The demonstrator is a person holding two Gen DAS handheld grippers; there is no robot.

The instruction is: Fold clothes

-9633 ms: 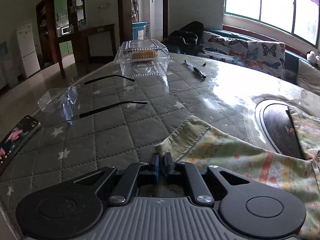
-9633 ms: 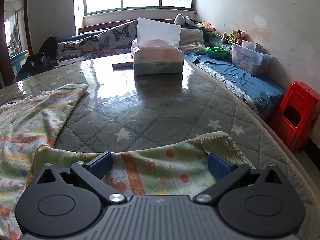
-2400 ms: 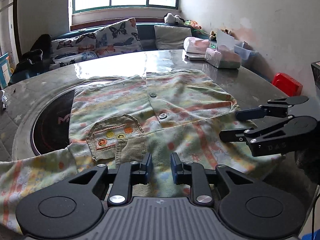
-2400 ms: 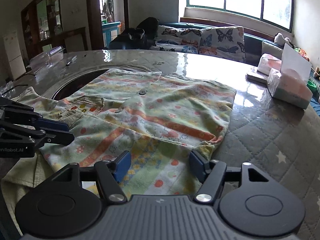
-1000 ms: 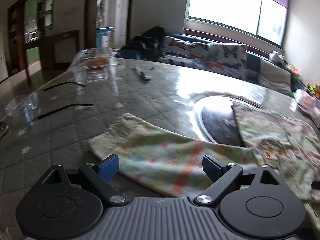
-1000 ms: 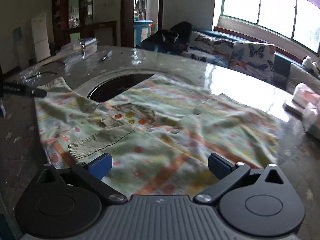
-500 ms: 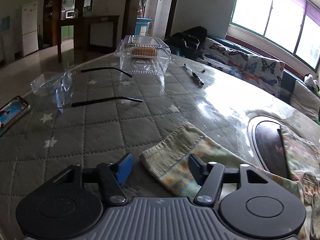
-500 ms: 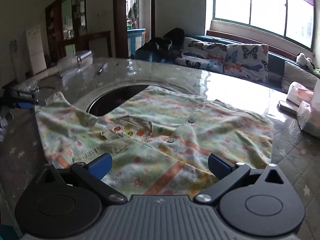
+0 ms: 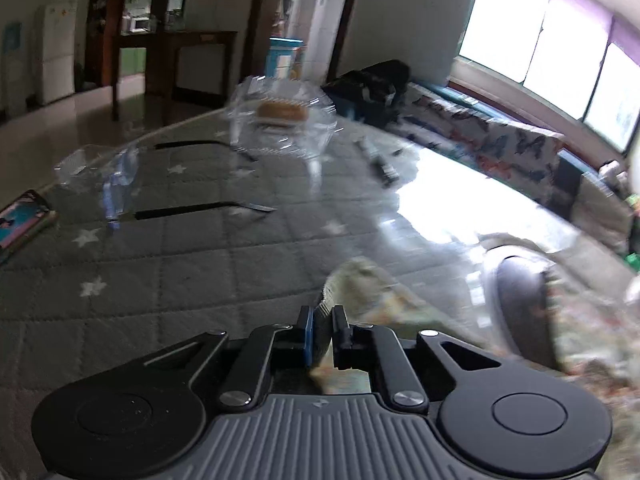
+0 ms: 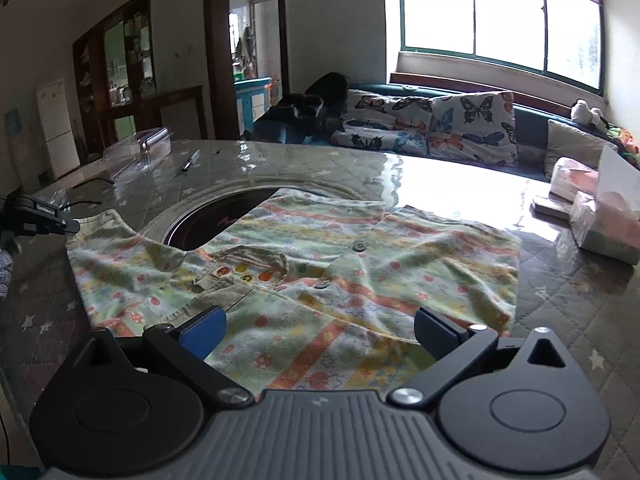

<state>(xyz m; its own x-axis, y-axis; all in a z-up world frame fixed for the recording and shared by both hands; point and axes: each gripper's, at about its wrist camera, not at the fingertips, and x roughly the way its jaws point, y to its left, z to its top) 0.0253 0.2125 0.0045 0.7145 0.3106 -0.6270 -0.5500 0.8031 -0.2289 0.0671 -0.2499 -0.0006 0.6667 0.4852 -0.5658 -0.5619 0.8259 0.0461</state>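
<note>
A small patterned shirt (image 10: 320, 264) with buttons and a chest pocket lies spread on the table. Its left sleeve (image 10: 104, 240) stretches out to the left. My left gripper (image 9: 322, 330) is shut on the ribbed cuff of that sleeve (image 9: 352, 284); it also shows at the far left of the right wrist view (image 10: 70, 226). My right gripper (image 10: 318, 330) is open and empty, hovering over the near hem of the shirt.
Glasses (image 9: 120, 184), a phone (image 9: 20, 224), a clear food box (image 9: 280, 124) and a pen (image 9: 380, 164) lie on the quilted table (image 9: 160, 272). Tissue packs (image 10: 600, 208) stand at right. A dark round inset (image 10: 216, 220) sits in the table.
My left gripper has closed on the sleeve cuff, which lay between its open fingers half a second ago. The left view is now blurred by motion. The right gripper stays open over the hem.
</note>
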